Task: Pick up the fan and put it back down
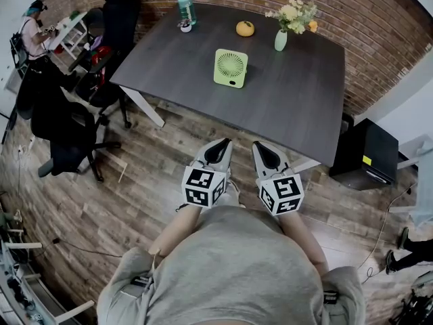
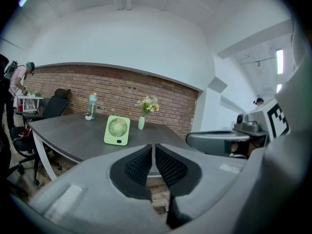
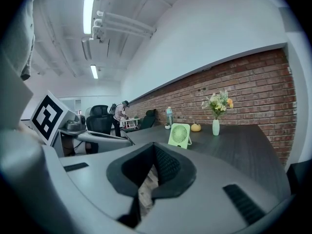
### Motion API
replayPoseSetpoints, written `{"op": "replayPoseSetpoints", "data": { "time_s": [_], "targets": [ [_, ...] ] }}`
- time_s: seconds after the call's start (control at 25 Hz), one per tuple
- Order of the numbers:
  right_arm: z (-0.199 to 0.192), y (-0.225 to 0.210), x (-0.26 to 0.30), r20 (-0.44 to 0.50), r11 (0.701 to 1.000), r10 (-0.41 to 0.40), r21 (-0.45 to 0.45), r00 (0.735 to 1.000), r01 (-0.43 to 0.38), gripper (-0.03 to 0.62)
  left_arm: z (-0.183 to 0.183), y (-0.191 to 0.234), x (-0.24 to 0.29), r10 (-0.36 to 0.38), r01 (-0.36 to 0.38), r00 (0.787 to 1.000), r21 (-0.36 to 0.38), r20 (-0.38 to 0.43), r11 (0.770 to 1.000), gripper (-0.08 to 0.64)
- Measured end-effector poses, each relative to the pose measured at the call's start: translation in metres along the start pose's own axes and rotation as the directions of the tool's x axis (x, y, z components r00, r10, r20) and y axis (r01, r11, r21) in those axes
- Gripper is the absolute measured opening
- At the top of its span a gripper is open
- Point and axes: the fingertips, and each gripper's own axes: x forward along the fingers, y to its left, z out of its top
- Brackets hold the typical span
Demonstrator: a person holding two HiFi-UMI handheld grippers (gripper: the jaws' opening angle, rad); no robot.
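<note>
Dark table (image 1: pixel 304 100) holds the green fan (image 1: pixel 231 68) upright; left gripper (image 1: pixel 222 143) and right gripper (image 1: pixel 260 145) (both well short of it) pressed together, empty.

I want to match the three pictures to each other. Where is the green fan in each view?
Head view: the fan stands on the table, above the picture's centre.
Left gripper view: the fan is left of centre, above the jaws.
Right gripper view: the fan is just right of centre, above the jaws.
Shared landmark: the vase of flowers, to the fan's right in every view.
</note>
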Motion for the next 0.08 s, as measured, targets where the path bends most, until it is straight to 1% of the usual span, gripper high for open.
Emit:
{"op": "replayPoseSetpoints", "data": {
  "time_s": [0.08],
  "targets": [
    [-0.0006,-0.0009,0.0008,-0.002,1.0,0.001,0.004,1.0,-0.001,0.002,0.001,0.0006,0.0009,0.001,-0.001,1.0,0.001,-0.001,1.0,0.034]
  ]
}}
